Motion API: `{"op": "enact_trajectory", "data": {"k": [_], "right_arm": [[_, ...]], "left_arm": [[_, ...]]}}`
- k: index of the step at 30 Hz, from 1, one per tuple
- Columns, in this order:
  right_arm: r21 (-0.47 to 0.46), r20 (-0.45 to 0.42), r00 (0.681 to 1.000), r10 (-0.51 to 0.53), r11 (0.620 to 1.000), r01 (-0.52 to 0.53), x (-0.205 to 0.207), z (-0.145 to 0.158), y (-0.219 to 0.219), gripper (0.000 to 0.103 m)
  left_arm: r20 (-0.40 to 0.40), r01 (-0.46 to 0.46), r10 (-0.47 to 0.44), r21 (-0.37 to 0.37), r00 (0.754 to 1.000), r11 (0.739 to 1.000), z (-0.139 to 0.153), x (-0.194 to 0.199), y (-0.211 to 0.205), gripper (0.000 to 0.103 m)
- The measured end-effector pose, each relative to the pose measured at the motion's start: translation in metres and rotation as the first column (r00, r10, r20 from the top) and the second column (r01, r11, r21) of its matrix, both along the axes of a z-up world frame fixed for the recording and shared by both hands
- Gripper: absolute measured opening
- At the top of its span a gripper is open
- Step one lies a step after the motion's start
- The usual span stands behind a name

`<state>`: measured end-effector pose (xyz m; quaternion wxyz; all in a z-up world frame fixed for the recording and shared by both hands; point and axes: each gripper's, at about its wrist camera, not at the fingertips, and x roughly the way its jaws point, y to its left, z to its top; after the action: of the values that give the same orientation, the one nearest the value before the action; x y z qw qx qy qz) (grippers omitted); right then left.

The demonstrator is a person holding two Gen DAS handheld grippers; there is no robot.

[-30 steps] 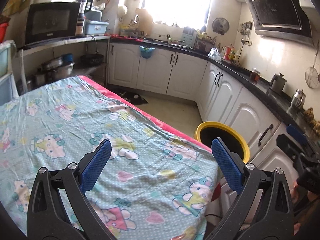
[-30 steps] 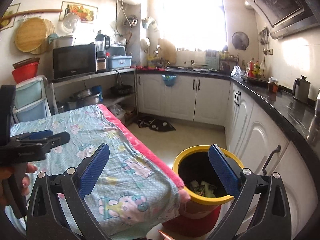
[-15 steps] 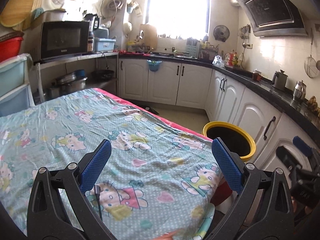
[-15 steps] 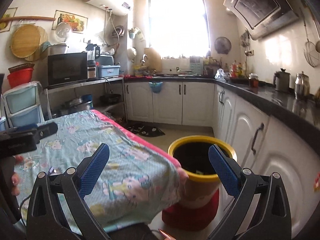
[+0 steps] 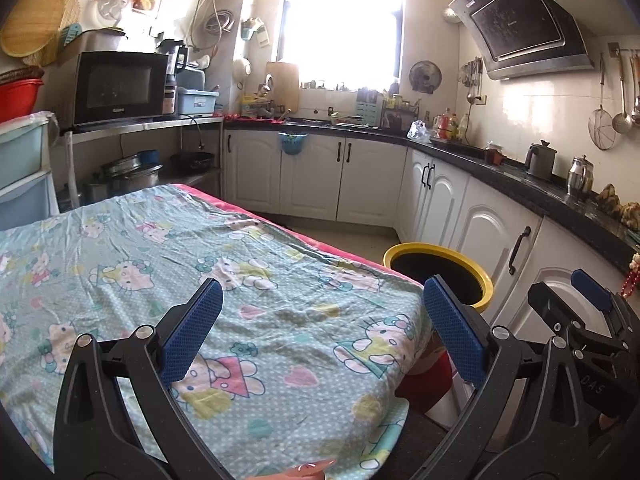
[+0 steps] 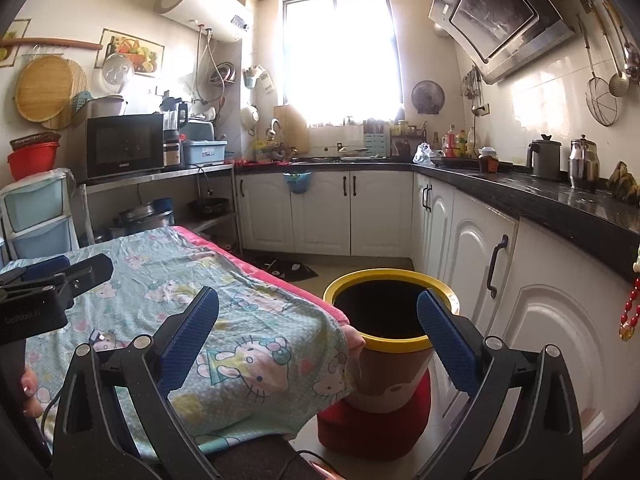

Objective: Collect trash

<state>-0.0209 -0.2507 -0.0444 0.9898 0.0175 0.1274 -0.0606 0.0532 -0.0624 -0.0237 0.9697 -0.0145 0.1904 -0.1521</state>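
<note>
Your left gripper (image 5: 320,320) has its blue-padded fingers (image 5: 192,332) spread wide with nothing between them, hanging over the cartoon-print tablecloth (image 5: 168,264). Your right gripper (image 6: 318,328) is just as wide apart and just as empty, with its right pad at about 3 o'clock in front of the yellow-rimmed trash bin (image 6: 390,344).

The bin stands on the floor just beside the table's corner, at about 2 o'clock from your left gripper; its dark inside hides whatever it holds.

No loose trash shows on the cloth in either view. A small orange-pink scrap (image 5: 312,467) peeks in at 6 o'clock, at the very bottom edge, but you cannot tell what it is.

If it is a wrapper or paper, expect it to be light, thin and limp. It would likely slide on the cloth instead of lifting, so pinch it at a raised edge or crease, not flat on. The cloth is soft and wrinkled, so a low pinch may gather fabric too.
</note>
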Motion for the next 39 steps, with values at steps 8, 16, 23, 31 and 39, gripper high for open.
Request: {"op": "enact_trajectory", "data": {"k": [8, 16, 23, 31, 39], "right_arm": [[0.004, -0.01, 1.0, 0.003, 1.0, -0.003, 0.0017, -0.0023, 0.0003, 0.097], [0.006, -0.012, 1.0, 0.0, 1.0, 0.0, 0.0018, -0.0033, 0.0011, 0.097], [0.006, -0.012, 1.0, -0.001, 1.0, 0.002, 0.0018, -0.004, 0.0025, 0.097], [0.006, -0.006, 1.0, 0.0, 1.0, 0.0, 0.0007, -0.0021, 0.0041, 0.097], [0.01, -0.006, 1.0, -0.004, 1.0, 0.004, 0.0001, -0.0014, 0.0033, 0.097]], "left_arm": [[-0.003, -0.005, 0.005, 0.015, 1.0, 1.0, -0.0025, 0.0022, -0.0026, 0.092], [0.004, -0.019, 0.019, 0.022, 1.0, 1.0, -0.0031, 0.0012, -0.0033, 0.092], [0.004, -0.017, 0.017, 0.027, 1.0, 0.999, -0.0026, 0.0002, -0.0043, 0.092], [0.003, -0.014, 0.014, 0.023, 1.0, 1.0, -0.0028, -0.0004, -0.0044, 0.092], [0.003, -0.015, 0.015, 0.024, 1.0, 1.0, -0.0028, -0.0003, -0.0043, 0.092]]}}
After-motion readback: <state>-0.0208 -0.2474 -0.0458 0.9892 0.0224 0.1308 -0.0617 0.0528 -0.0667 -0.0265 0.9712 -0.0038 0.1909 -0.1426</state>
